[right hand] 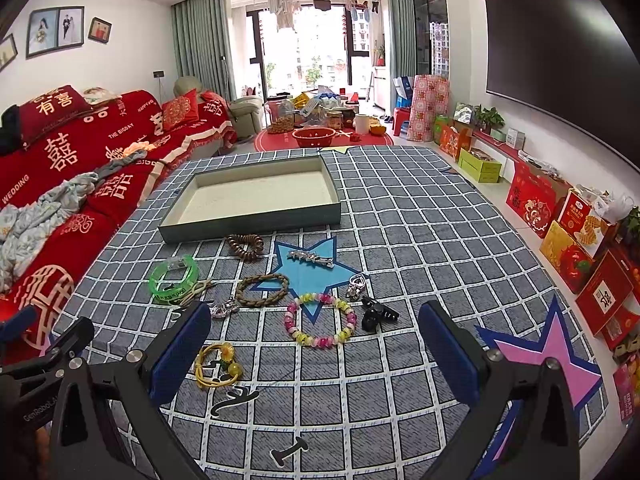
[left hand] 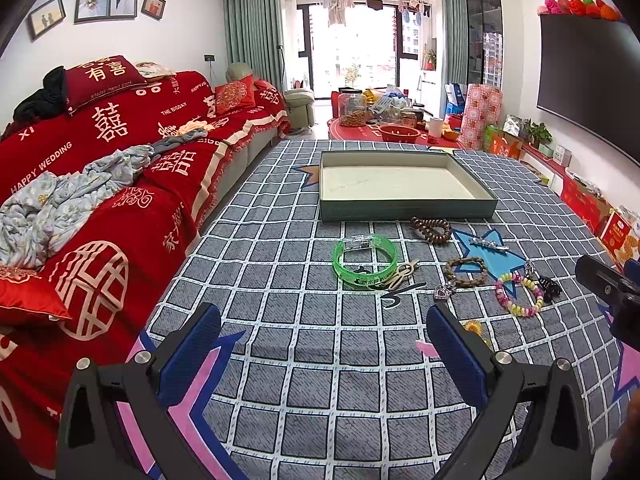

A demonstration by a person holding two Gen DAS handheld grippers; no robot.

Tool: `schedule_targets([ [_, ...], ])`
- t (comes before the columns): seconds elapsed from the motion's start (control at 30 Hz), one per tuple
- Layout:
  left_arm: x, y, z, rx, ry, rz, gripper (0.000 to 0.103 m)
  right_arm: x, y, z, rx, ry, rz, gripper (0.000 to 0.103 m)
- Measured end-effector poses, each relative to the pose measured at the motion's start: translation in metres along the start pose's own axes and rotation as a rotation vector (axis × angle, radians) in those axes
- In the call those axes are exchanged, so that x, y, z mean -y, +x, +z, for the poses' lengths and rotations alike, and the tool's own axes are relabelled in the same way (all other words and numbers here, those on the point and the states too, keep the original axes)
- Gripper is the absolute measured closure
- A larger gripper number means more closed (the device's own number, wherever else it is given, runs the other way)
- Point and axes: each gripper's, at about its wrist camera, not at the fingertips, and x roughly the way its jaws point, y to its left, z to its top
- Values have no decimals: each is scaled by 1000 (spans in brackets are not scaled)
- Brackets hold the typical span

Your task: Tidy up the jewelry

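Your left tongs (left hand: 323, 354) are spread wide and hold nothing, hovering over the checked cloth (left hand: 312, 360) that covers the bench; your right tongs (right hand: 316, 346) are spread just as wide, also bare. The jewelry lies loose on the cloth in front of the shallow open box (right hand: 256, 196): a green bangle (right hand: 174, 280) at the left, a dark coiled bead string (right hand: 246, 246) just before the box, a silver clip (right hand: 310, 258) on the blue star, a brown braided bracelet (right hand: 262, 289), a pink-and-yellow bead bracelet (right hand: 320, 319), a black claw clip (right hand: 378, 314) and a yellow hair tie (right hand: 218, 364) beside your right tongs' left finger.
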Motion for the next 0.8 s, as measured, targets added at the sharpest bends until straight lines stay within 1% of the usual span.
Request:
schedule_targets([
  [0.8,4,0,1,1,2,-2,0,-1,-2,-1,-1,-1,3,0],
])
